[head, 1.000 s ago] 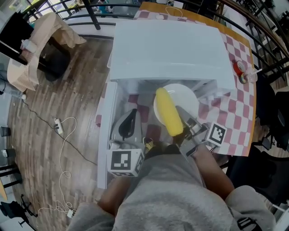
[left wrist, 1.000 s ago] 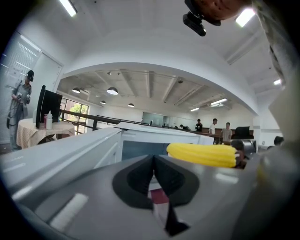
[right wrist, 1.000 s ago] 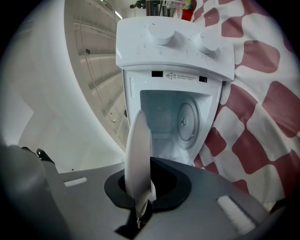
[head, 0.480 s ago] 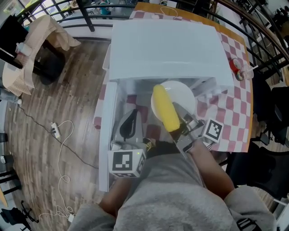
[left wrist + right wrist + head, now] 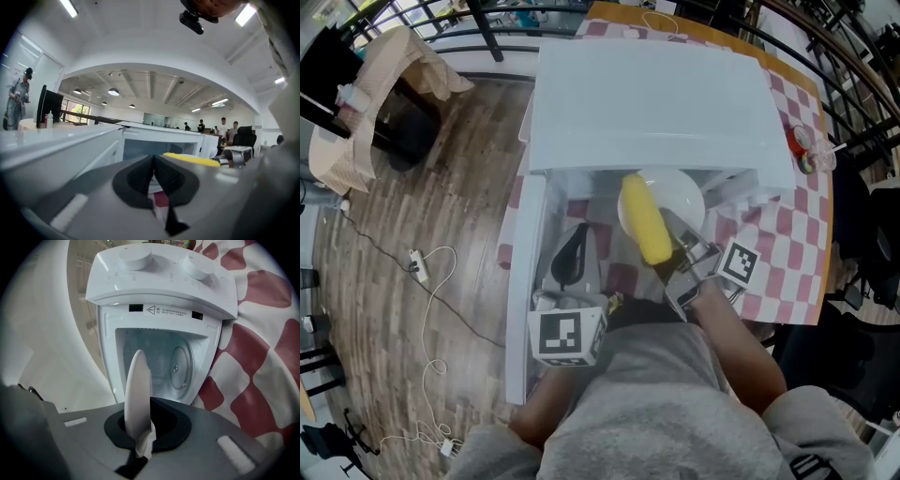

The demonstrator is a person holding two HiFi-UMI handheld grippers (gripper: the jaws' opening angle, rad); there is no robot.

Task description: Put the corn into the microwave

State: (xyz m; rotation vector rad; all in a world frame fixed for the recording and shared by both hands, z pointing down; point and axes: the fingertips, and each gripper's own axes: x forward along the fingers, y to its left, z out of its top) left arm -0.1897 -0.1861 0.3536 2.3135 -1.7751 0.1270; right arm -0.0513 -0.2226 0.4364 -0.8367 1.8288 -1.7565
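A yellow corn cob (image 5: 644, 220) lies on a white plate (image 5: 680, 192) in front of the open white microwave (image 5: 647, 103). My right gripper (image 5: 677, 251) is shut on the plate's near rim. In the right gripper view the plate (image 5: 138, 390) stands edge-on between the jaws of the right gripper (image 5: 143, 427), with the microwave's cavity (image 5: 159, 357) and its glass turntable (image 5: 180, 366) just ahead. My left gripper (image 5: 575, 246) is shut and holds nothing, low beside the open door (image 5: 523, 281). In the left gripper view the corn (image 5: 190, 159) shows to the right beyond the left gripper (image 5: 153, 164).
The microwave stands on a red-and-white checked tablecloth (image 5: 787, 234). A small red item (image 5: 800, 145) lies at the table's right edge. To the left are wooden floor with cables (image 5: 431, 281) and a brown bag (image 5: 375, 103). People stand far off in the left gripper view.
The right gripper has carried the plate and corn a little closer to the microwave's opening, so the plate's far rim now sits under the top's front edge. The left gripper has stayed put.
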